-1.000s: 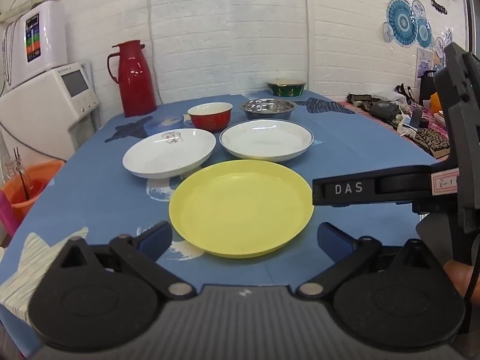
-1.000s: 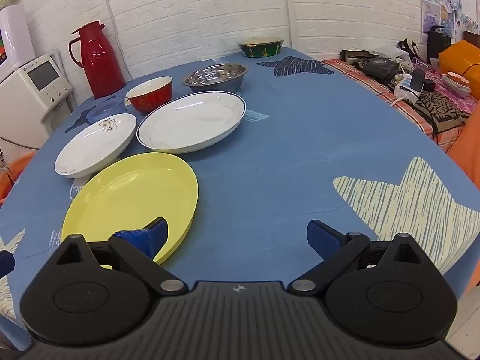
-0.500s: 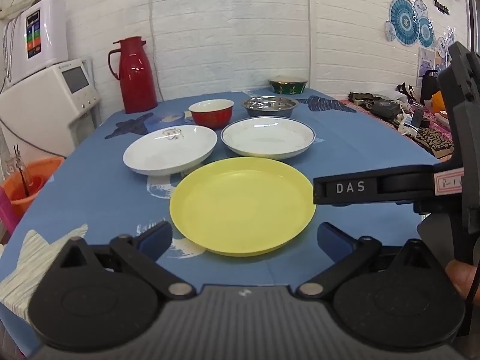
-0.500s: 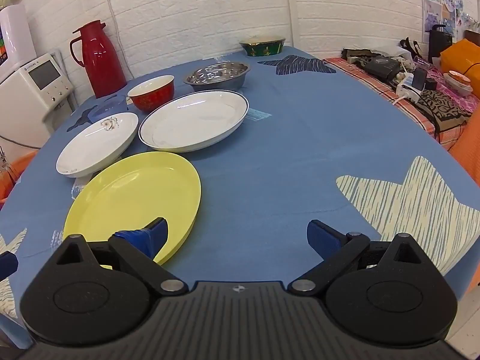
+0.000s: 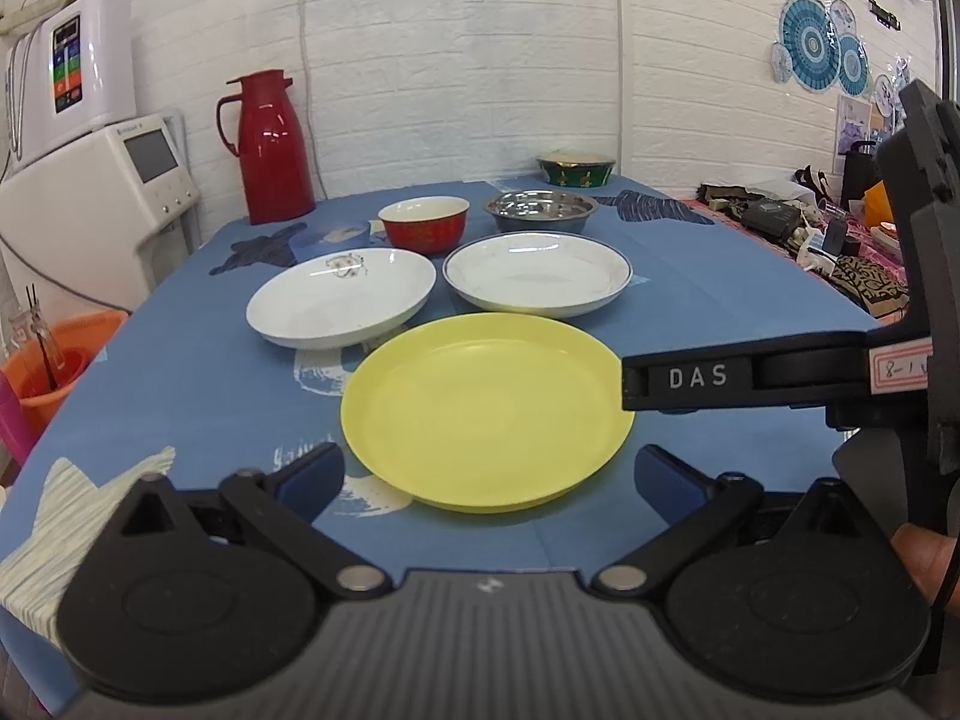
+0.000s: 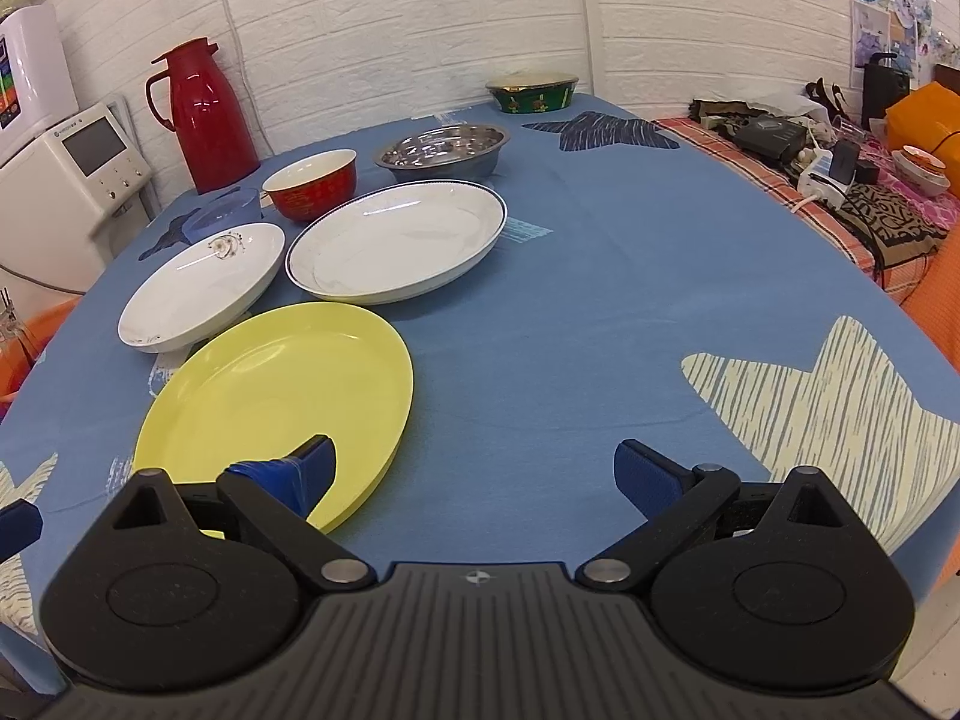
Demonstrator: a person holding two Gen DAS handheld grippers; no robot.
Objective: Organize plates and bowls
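Note:
A yellow plate (image 5: 486, 411) (image 6: 276, 396) lies nearest me on the blue tablecloth (image 5: 720, 294). Behind it sit a white plate with a small motif (image 5: 342, 297) (image 6: 201, 288) and a blue-rimmed white plate (image 5: 537, 273) (image 6: 396, 240). Further back stand a red bowl (image 5: 425, 223) (image 6: 311, 183), a steel bowl (image 5: 540, 210) (image 6: 444, 150) and a green bowl (image 5: 575, 169) (image 6: 531, 93). My left gripper (image 5: 489, 477) is open just short of the yellow plate's near rim. My right gripper (image 6: 480, 471) is open, its left finger over that plate's right edge.
A red thermos (image 5: 267, 147) (image 6: 204, 114) stands at the table's back left, beside a white appliance (image 5: 96, 204). An orange bucket (image 5: 51, 360) sits left of the table. Clutter lies on a patterned cloth (image 6: 840, 180) at the right. The right gripper's body (image 5: 888, 360) fills the left view's right side.
Both views have tilted up a little, so the dishes sit slightly lower in frame. Neither gripper has changed its opening and no dish has moved.

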